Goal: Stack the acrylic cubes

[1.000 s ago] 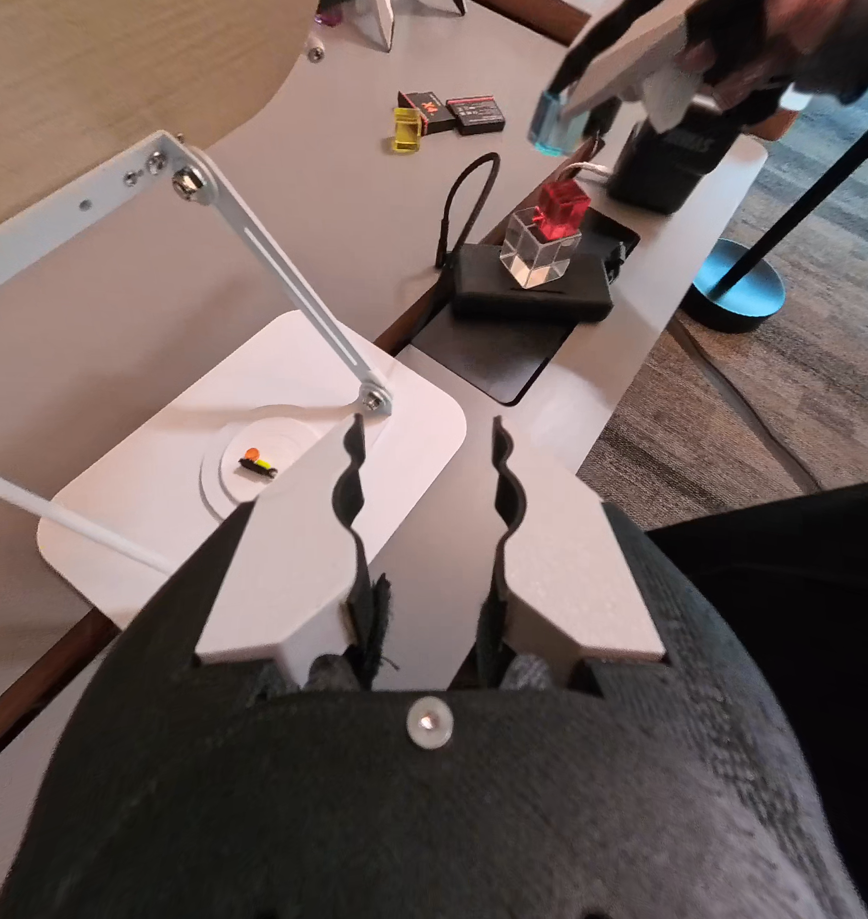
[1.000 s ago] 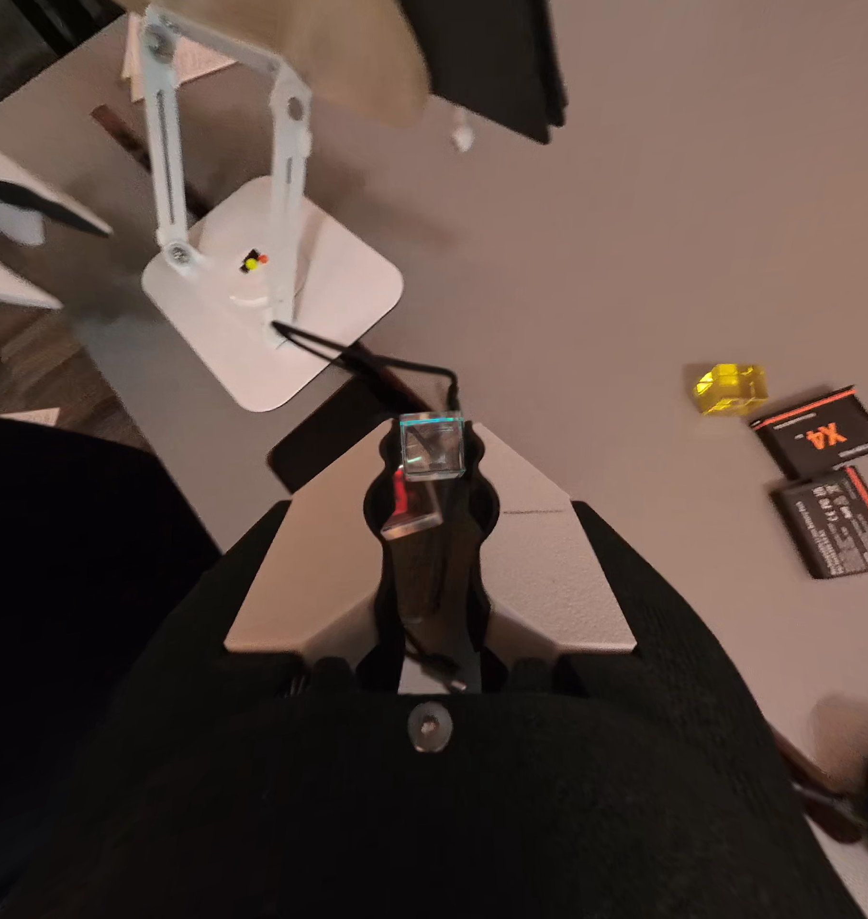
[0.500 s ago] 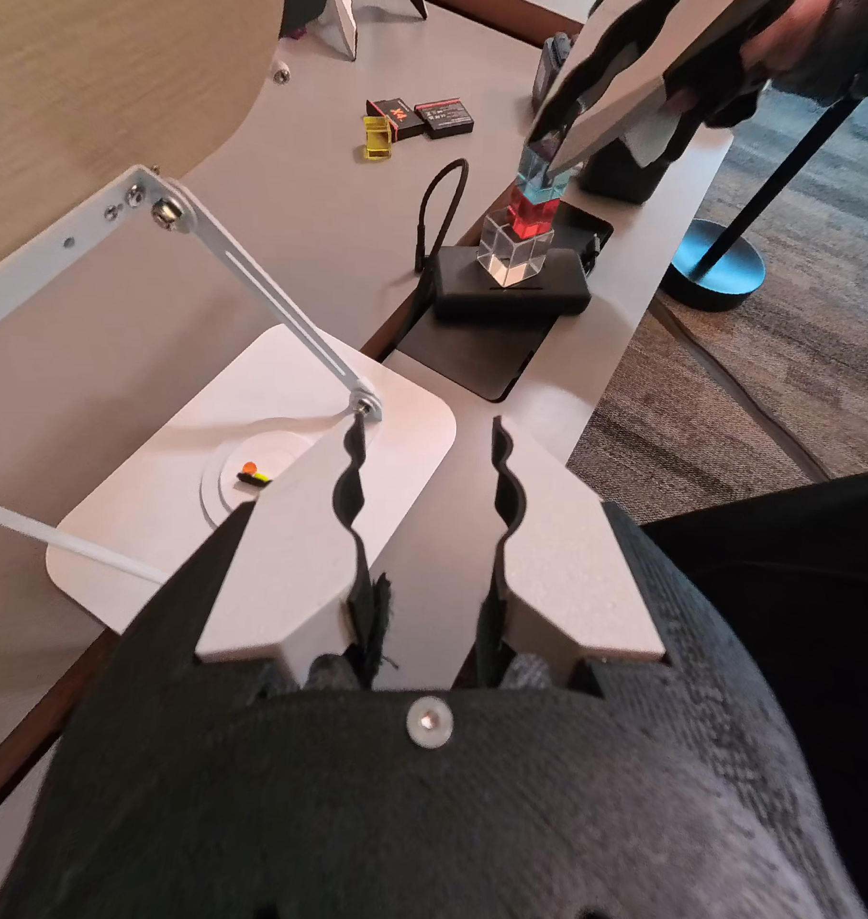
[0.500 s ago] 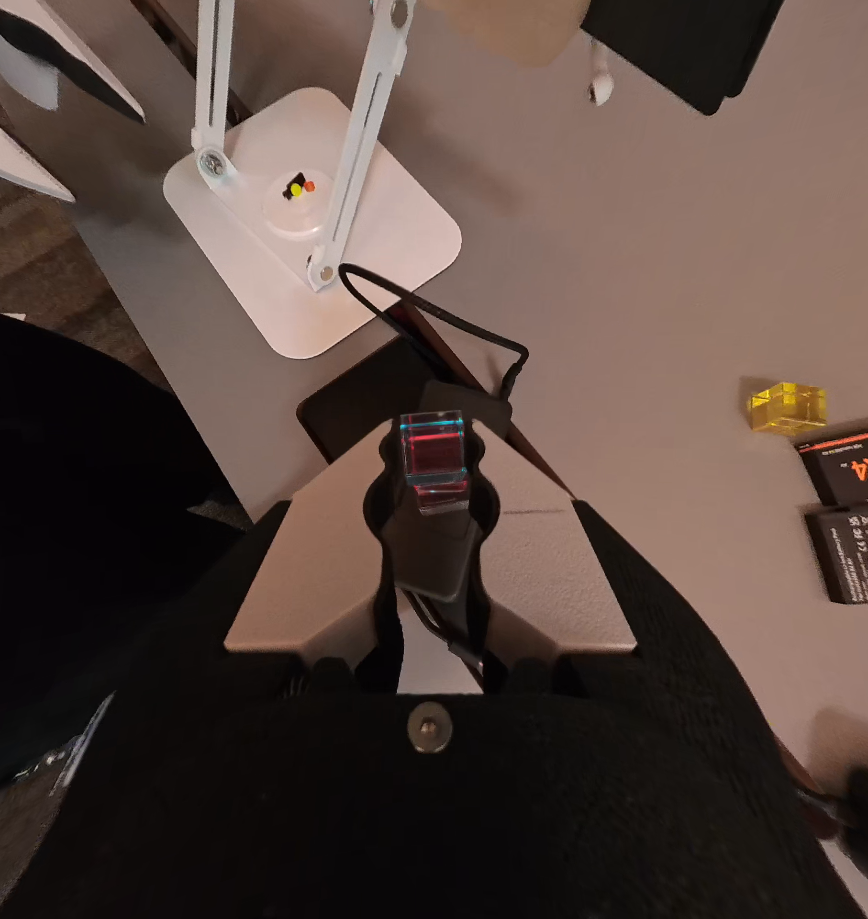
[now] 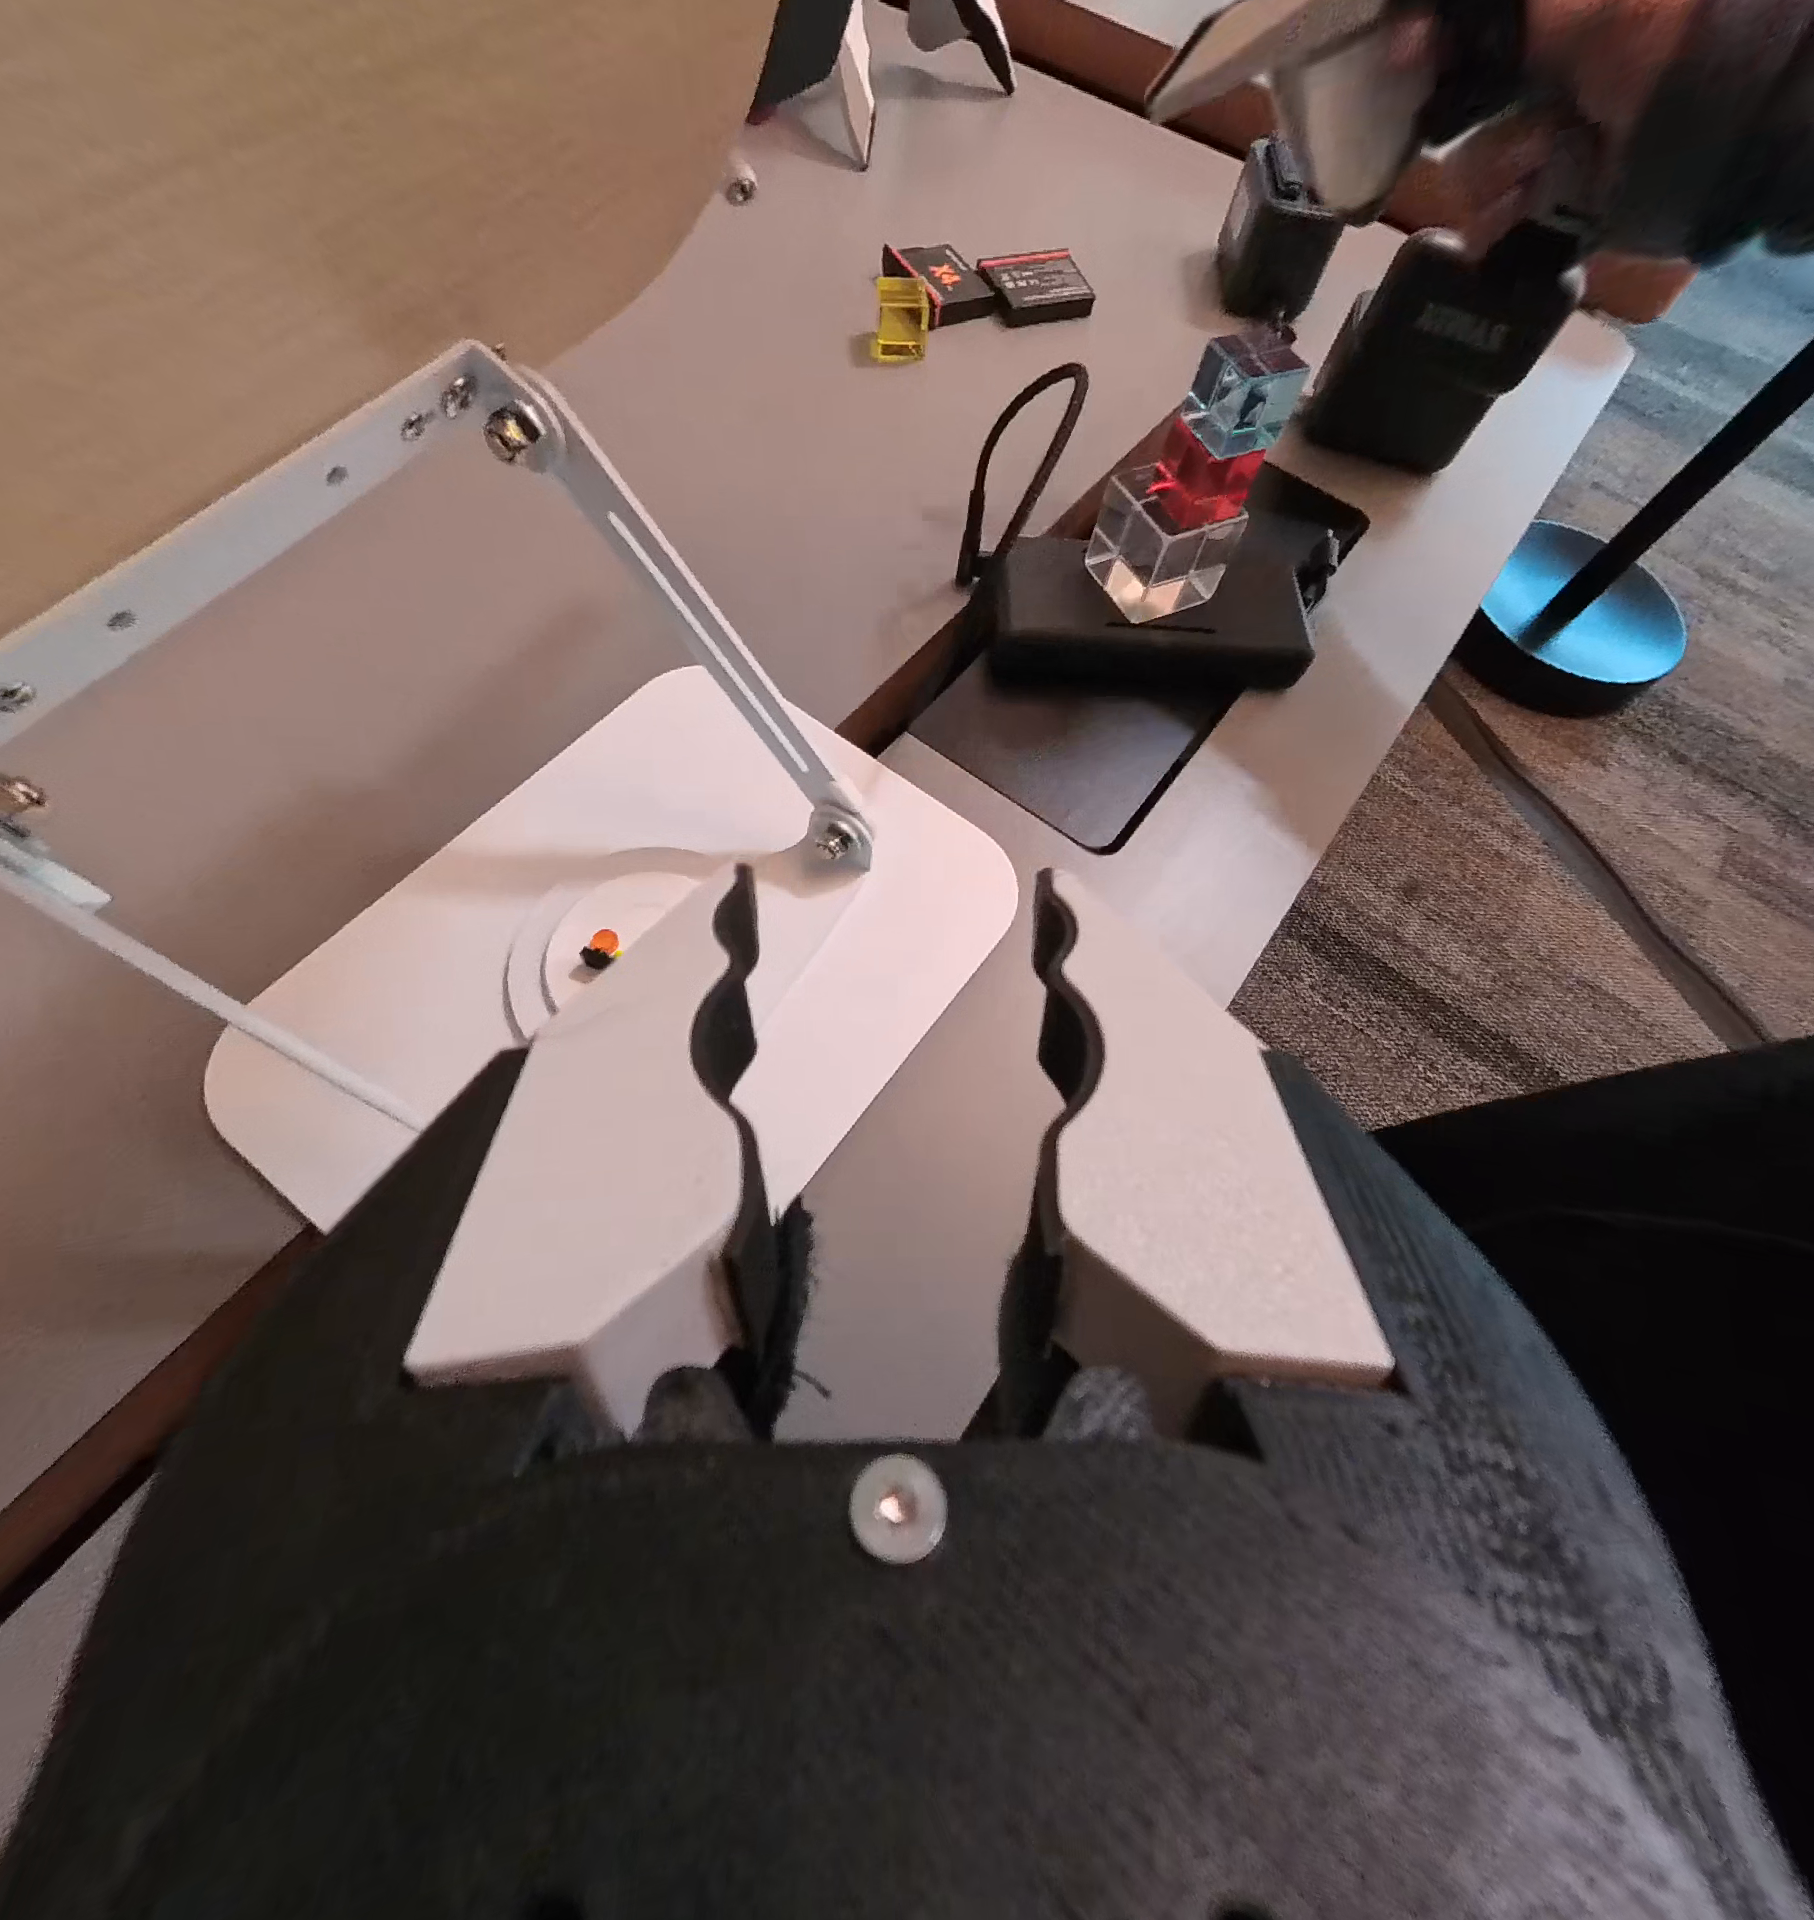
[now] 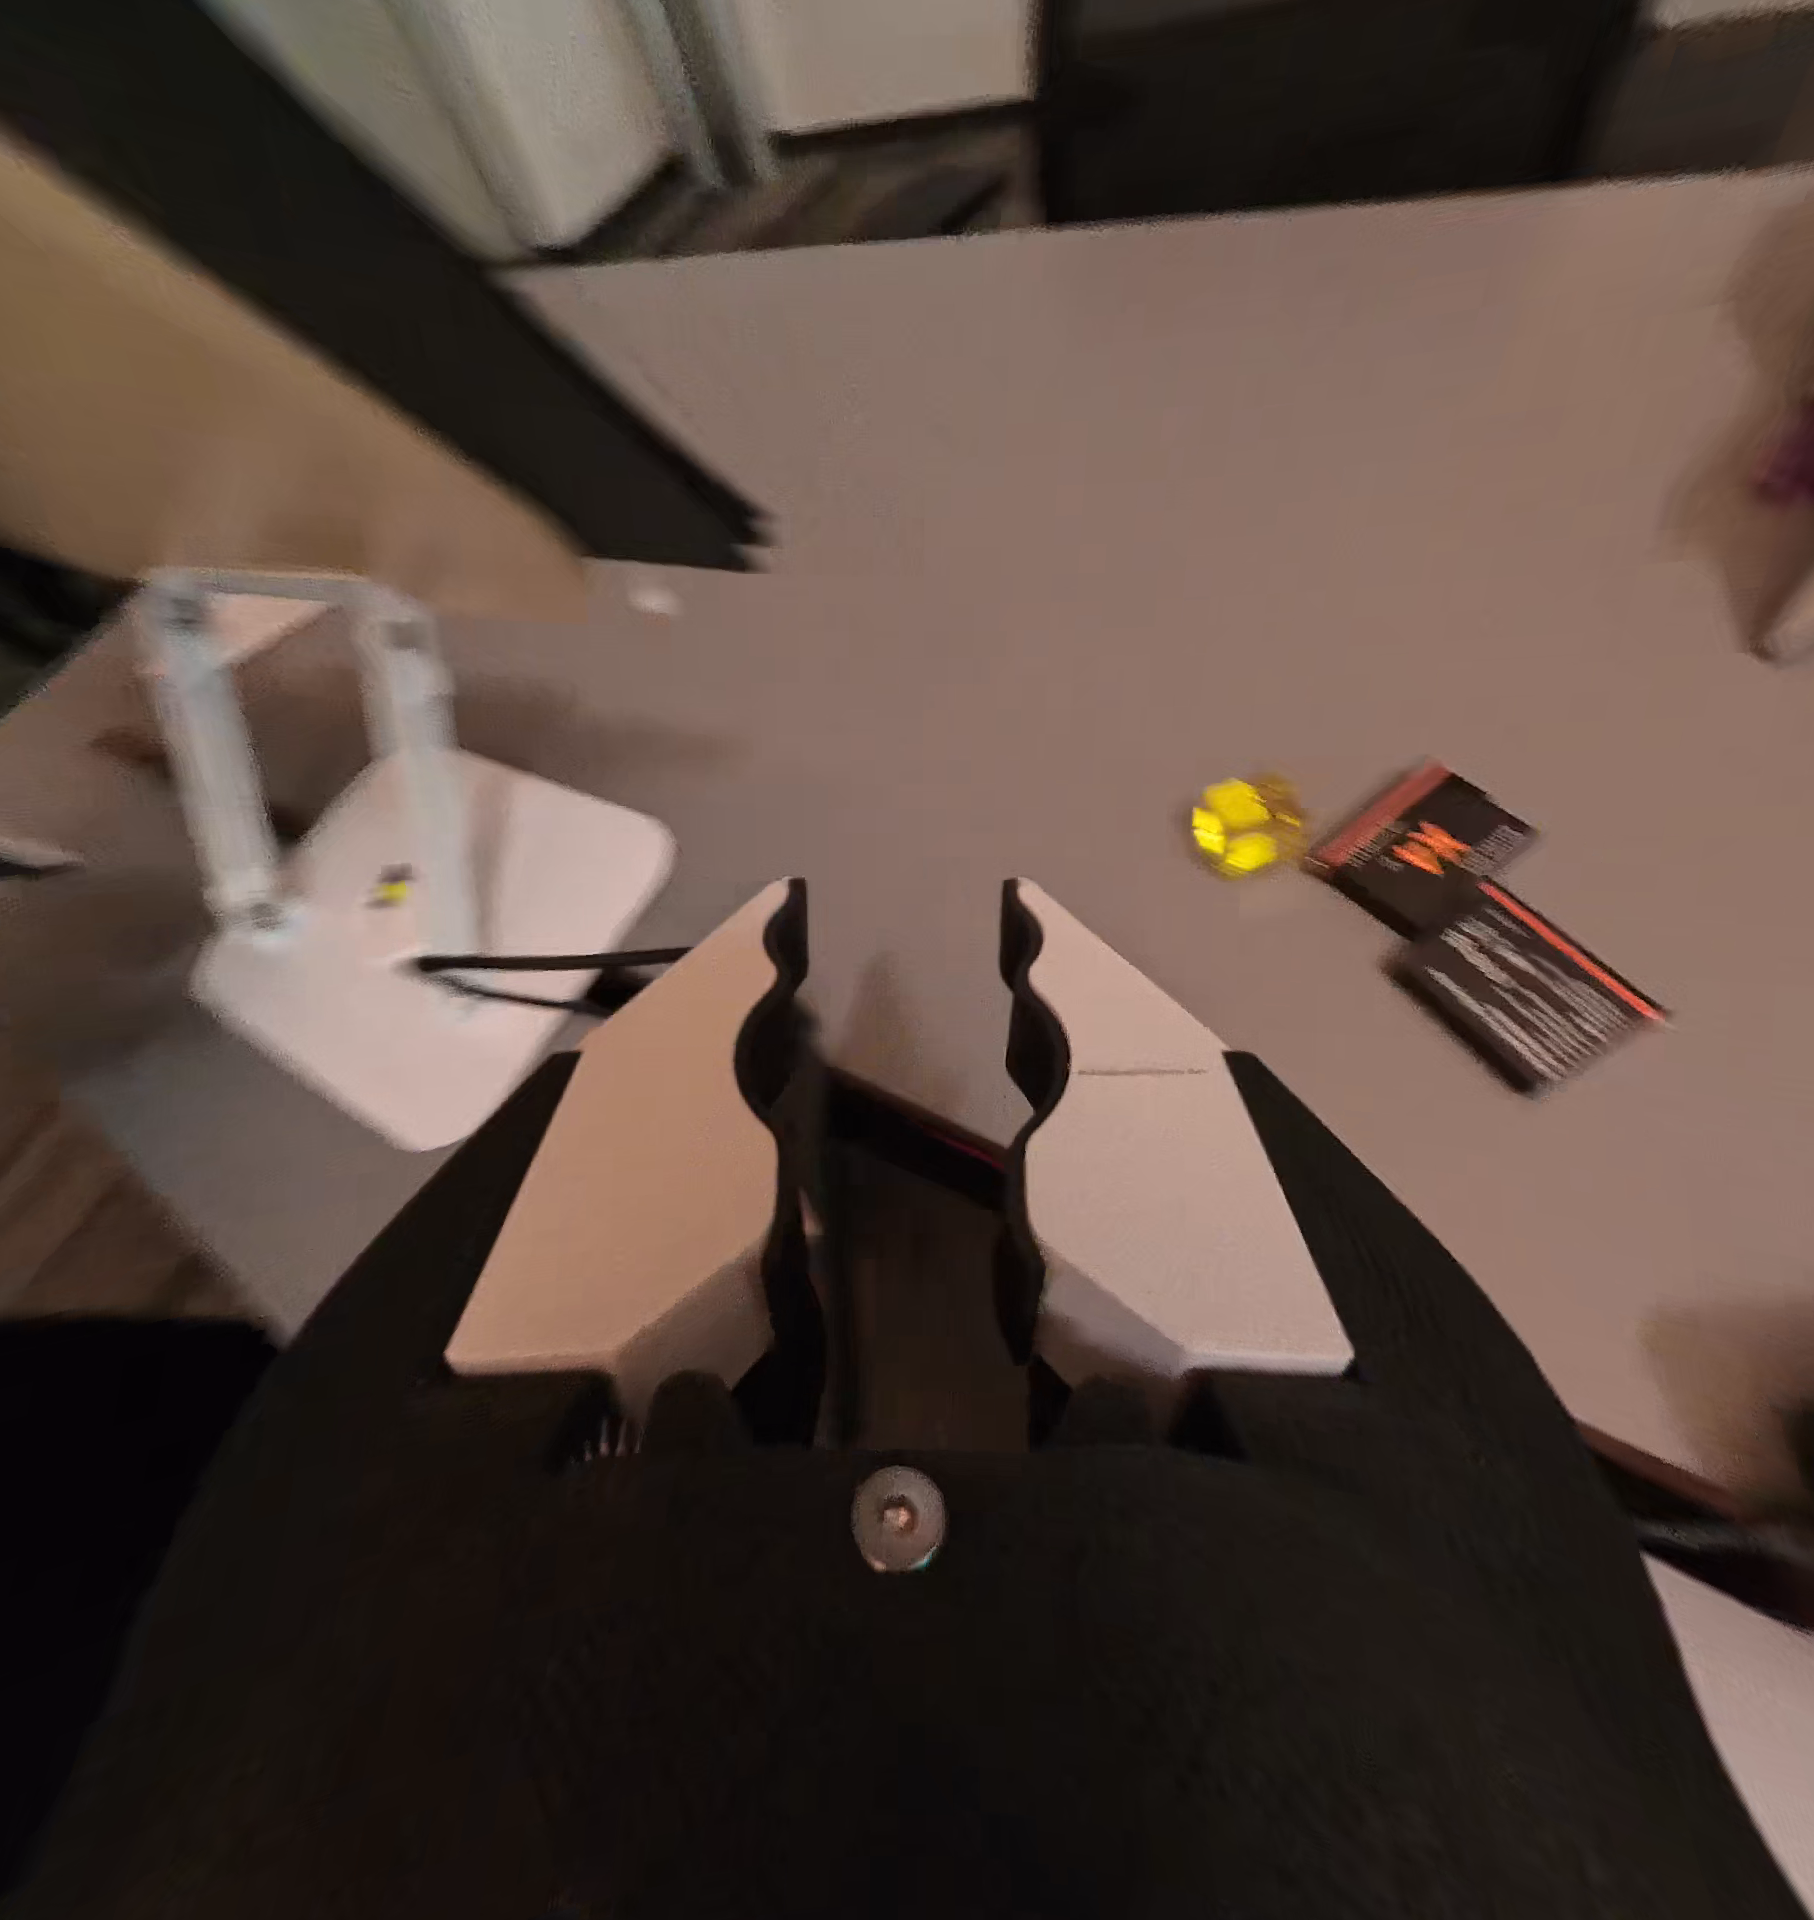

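Note:
In the left wrist view a stack of three acrylic cubes stands on a black box (image 5: 1152, 644): a clear cube (image 5: 1163, 556) at the bottom, a red cube (image 5: 1206, 468) on it, a light blue cube (image 5: 1248, 400) on top. A yellow cube (image 5: 901, 320) lies farther back on the desk; it also shows in the right wrist view (image 6: 1246, 826). My left gripper (image 5: 892, 914) is open and empty above a white stand base (image 5: 383, 1049). My right gripper (image 6: 901, 914) is open and empty; it also shows, blurred, above the stack in the left wrist view (image 5: 1287, 73).
Two black packs (image 5: 986, 286) lie beside the yellow cube. Black cases (image 5: 1422, 353) stand behind the stack. A black cable loop (image 5: 1017, 457) runs from the box. The white stand's arms (image 5: 674, 613) rise over its base. The desk edge and carpet (image 5: 1505, 883) lie to the right. The left gripper's tips are roughly 30 cm from the right gripper's. My right gripper is the nearer one to the red cube (image 5: 1206, 468): about 10 cm, against 20 cm.
My right gripper set the light blue cube on the red cube, opened, and lifted away up and back. The left gripper stayed open over the white base.

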{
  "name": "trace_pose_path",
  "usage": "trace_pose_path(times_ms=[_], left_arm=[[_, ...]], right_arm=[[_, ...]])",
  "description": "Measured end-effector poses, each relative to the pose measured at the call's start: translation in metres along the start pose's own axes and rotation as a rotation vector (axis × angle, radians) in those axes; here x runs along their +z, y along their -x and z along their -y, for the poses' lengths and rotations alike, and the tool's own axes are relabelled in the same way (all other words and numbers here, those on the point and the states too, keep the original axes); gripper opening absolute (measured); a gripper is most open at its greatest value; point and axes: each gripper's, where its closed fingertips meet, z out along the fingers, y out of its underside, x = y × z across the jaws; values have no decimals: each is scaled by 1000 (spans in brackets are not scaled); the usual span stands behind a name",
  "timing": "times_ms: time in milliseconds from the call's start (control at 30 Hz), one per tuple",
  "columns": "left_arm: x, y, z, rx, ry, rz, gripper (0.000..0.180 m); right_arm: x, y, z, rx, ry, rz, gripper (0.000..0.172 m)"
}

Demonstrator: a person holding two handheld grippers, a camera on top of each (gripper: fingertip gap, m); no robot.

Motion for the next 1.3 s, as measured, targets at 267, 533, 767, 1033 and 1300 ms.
trace_pose_path(times_ms=[267,533,767,1033,1300], left_arm=[[-2,2,-10,-26,39,39,53],[-9,8,-15,-68,54,88,53],[-10,10,-14,-75,41,94,53],[-7,14,-3,-81,-7,69,52],[2,9,2,-71,-17,12,52]], right_arm=[[83,-75,-22,-161,235,-169,44],[127,-103,-38,-291,449,-170,43],[108,-94,-29,-257,451,-162,26],[9,-25,-25,-179,307,-67,26],[-25,74,-29,-358,348,256,26]])
